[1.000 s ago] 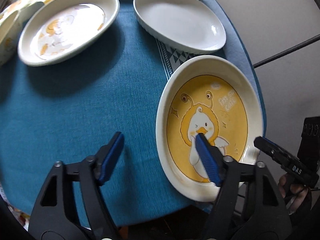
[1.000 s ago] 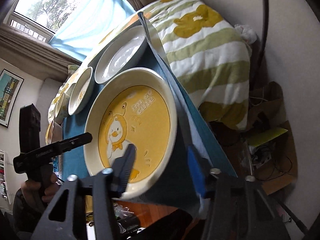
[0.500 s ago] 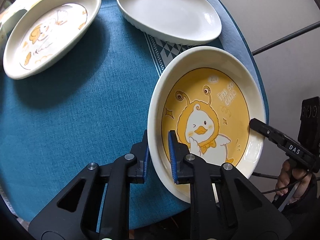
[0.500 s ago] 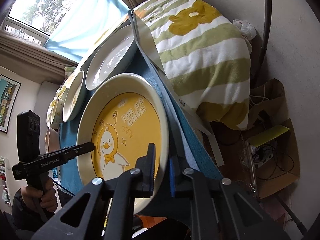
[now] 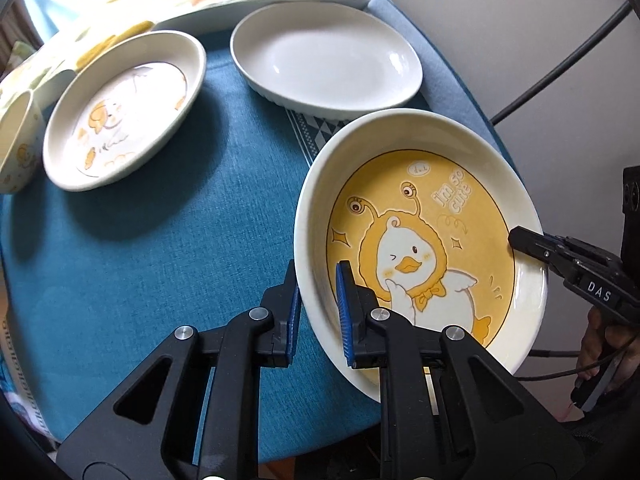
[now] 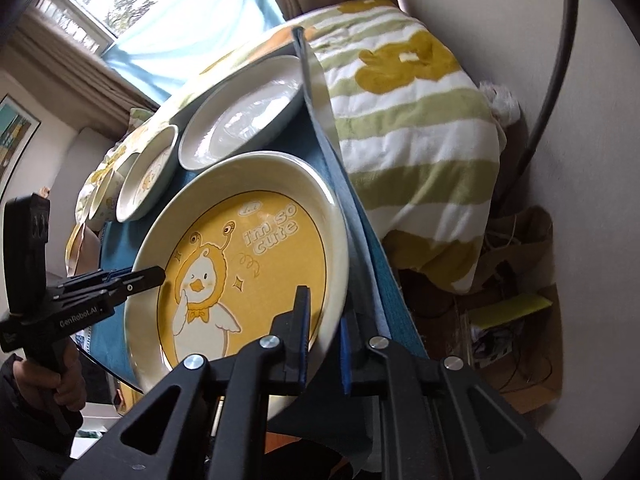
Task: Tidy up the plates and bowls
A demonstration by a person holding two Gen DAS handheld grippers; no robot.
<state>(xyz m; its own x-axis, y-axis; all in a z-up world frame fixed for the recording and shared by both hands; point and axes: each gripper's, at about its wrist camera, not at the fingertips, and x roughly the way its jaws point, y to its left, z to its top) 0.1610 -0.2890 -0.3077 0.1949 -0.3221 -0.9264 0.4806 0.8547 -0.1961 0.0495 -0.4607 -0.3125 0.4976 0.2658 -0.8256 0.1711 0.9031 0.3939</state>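
Observation:
A yellow duck plate point(image 5: 424, 248) with a cream rim is held off the blue tablecloth point(image 5: 160, 240) by both grippers, tilted. My left gripper point(image 5: 318, 312) is shut on its left rim, one blue pad inside and one outside. My right gripper point(image 6: 324, 340) is shut on the opposite rim of the plate point(image 6: 248, 264); it also shows in the left wrist view point(image 5: 520, 240). A plain white oval dish point(image 5: 326, 62) and a cream plate with a small duck print point(image 5: 124, 108) lie behind on the cloth.
A small duck-print bowl point(image 5: 16, 148) stands at the far left edge. A green, white and yellow striped blanket point(image 6: 408, 120) lies past the table. The table's right edge is close to a white wall point(image 5: 520, 40); boxes and cables sit on the floor point(image 6: 508, 312).
A second ago both grippers were open around the plate's rims; both have shut on it. Since then the plate has lifted and tilted, and more of the table shows behind it.

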